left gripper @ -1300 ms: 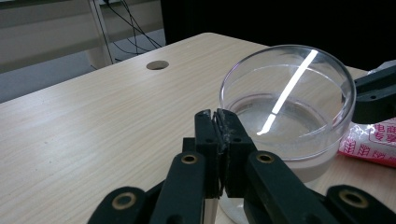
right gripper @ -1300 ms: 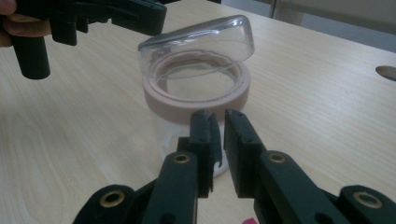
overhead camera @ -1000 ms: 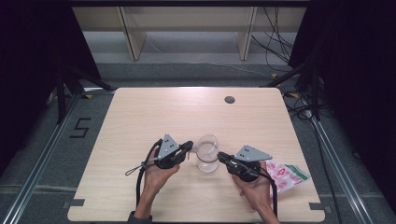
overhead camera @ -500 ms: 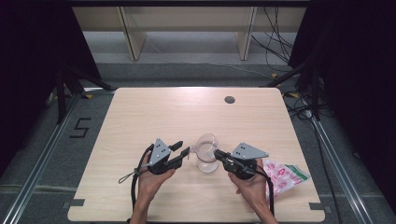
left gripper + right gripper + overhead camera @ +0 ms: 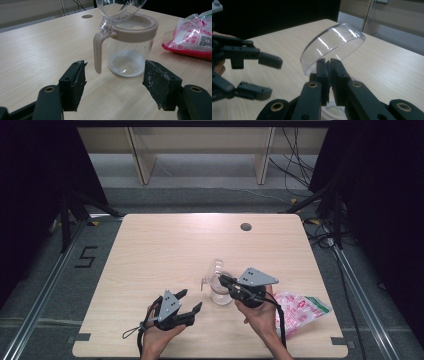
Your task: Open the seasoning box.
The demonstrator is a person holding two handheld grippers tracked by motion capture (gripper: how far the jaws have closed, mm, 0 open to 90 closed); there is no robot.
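A glass jar (image 5: 220,295) with a beige collar, a beige spoon handle (image 5: 98,53) and some white grains inside (image 5: 125,61) stands on the table near its front middle. Its clear domed lid (image 5: 217,268) (image 5: 334,46) is tipped up. My right gripper (image 5: 223,280) (image 5: 329,62) is shut on the lid's rim and comes in from the jar's right. My left gripper (image 5: 191,299) (image 5: 115,67) is open and empty, a short way to the front left of the jar and pointing at it. In the right gripper view the left gripper (image 5: 272,77) sits at the left.
A pink and white plastic bag (image 5: 301,309) (image 5: 196,37) lies right of the jar near the front right corner. A round cable hole (image 5: 245,226) is at the table's far side. The wooden table (image 5: 160,250) has bare room at left and back.
My left gripper has drawn back from the jar toward the front left and now stands open. The right gripper has lifted the clear lid up off the jar.
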